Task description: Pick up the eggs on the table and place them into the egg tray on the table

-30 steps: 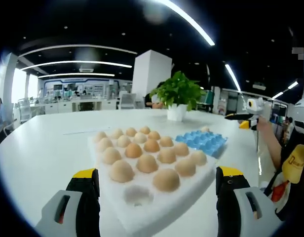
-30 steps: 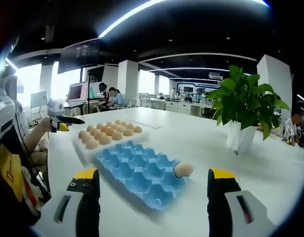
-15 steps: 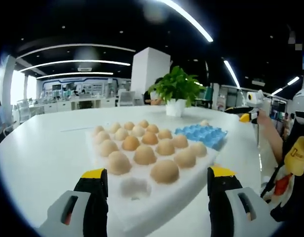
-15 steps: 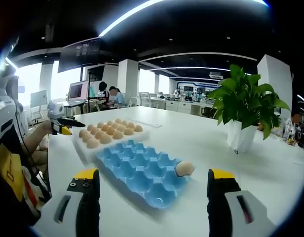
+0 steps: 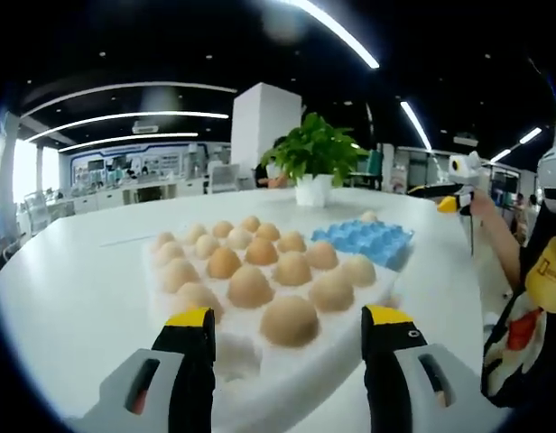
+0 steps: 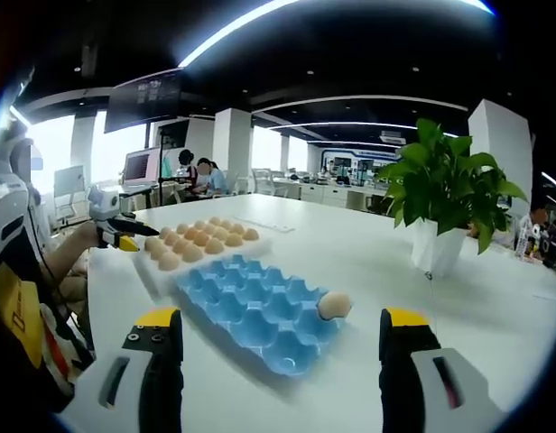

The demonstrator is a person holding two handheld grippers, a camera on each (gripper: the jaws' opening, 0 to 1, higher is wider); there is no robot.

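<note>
- One egg (image 6: 334, 306) sits in a cell on the far right side of the blue egg tray (image 6: 246, 311), as the right gripper view shows; every other cell I can see in it is bare, so the task looks barely begun.
- The rest of the eggs (image 5: 251, 285) sit in rows on a white foam block (image 5: 325, 338) just beside the tray, on the white table (image 5: 70, 298); one near hollow in the foam has no egg.
- The left gripper (image 5: 289, 329) has its jaws spread wide and grips nothing; they stand on either side of the nearest egg (image 5: 290, 320), which I judge to be the next pick.
- The right gripper (image 6: 278, 336) hangs near the tray, jaws wide apart, with nothing between them.
- No brand, label or writing is legible on the tray, foam or grippers.
- A potted plant (image 6: 443, 194) stands beyond the tray.
</note>
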